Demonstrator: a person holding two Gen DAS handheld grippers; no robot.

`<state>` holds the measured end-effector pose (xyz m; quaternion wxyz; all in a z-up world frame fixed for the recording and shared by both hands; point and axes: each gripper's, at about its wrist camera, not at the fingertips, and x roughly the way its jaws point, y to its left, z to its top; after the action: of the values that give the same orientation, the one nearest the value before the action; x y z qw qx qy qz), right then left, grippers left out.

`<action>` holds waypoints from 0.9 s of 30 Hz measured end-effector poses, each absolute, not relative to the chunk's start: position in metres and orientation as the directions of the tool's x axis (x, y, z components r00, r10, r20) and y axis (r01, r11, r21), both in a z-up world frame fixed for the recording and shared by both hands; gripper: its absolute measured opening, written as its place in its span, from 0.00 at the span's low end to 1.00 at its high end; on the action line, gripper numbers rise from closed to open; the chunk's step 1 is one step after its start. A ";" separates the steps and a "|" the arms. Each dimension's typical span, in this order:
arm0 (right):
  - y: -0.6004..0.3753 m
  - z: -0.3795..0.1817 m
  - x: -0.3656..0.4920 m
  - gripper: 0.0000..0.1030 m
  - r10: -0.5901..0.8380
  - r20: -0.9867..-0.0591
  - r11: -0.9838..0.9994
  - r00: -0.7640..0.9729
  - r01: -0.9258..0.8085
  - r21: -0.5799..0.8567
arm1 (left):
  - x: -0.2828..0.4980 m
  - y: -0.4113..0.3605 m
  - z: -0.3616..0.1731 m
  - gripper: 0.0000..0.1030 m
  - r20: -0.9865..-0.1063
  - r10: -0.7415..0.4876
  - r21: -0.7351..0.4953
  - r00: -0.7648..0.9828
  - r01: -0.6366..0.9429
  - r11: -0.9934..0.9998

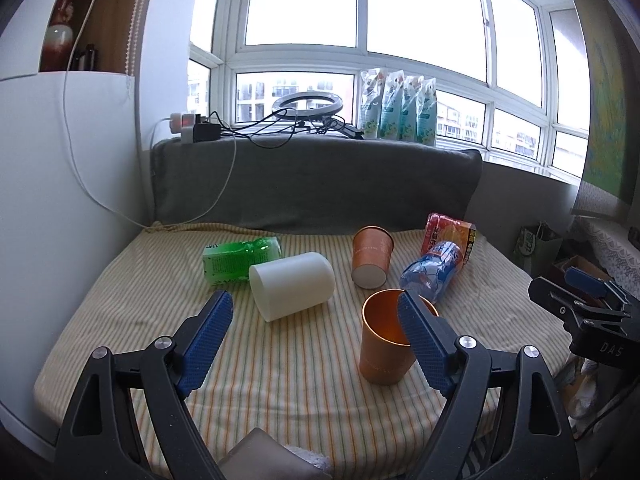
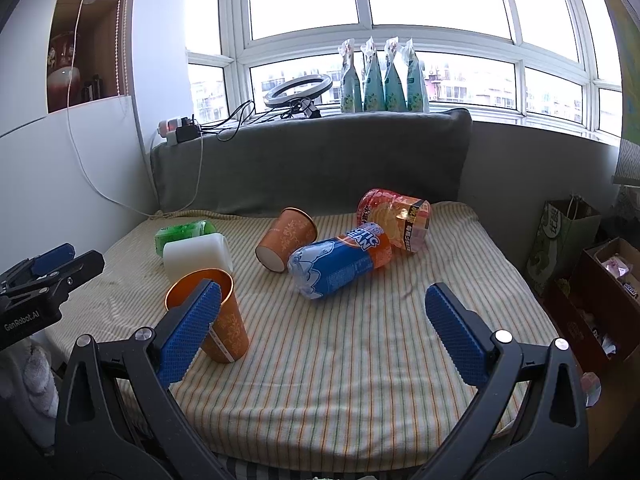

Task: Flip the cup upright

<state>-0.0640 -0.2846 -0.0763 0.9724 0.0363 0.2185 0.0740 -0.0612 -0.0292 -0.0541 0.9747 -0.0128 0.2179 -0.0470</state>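
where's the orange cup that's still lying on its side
The tipped orange cup lies mid-cloth toward the back in both views, base facing the cameras, between the white cup and the blue-labelled bottle.

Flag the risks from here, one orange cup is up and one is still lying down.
1. The upright orange cup sits right beside the open left gripper; a sideways move may tip it.
2. The lying orange cup looks to touch the blue bottle; a grasp may nudge both.
3. The white cup lies on soft striped cloth and may roll.
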 end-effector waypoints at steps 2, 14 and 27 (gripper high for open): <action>-0.286 -0.077 -0.063 1.00 0.159 -0.420 0.986 0.894 -0.127 0.104 | -0.061 -0.030 -0.054 0.82 -0.425 -0.097 -0.044 0.900 0.086 0.995; -0.289 -0.078 -0.061 1.00 0.156 -0.421 0.987 0.894 -0.122 0.107 | -0.060 -0.032 -0.054 0.82 -0.425 -0.099 -0.034 0.900 0.093 0.995; -0.289 -0.078 -0.060 1.00 0.157 -0.421 0.987 0.893 -0.123 0.107 | -0.059 -0.032 -0.052 0.82 -0.421 -0.099 -0.029 0.902 0.095 0.995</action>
<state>-0.0604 -0.2888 -0.0783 0.9722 0.0387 0.2196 0.0718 -0.0594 -0.0321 -0.0522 0.9751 -0.0041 0.2162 -0.0498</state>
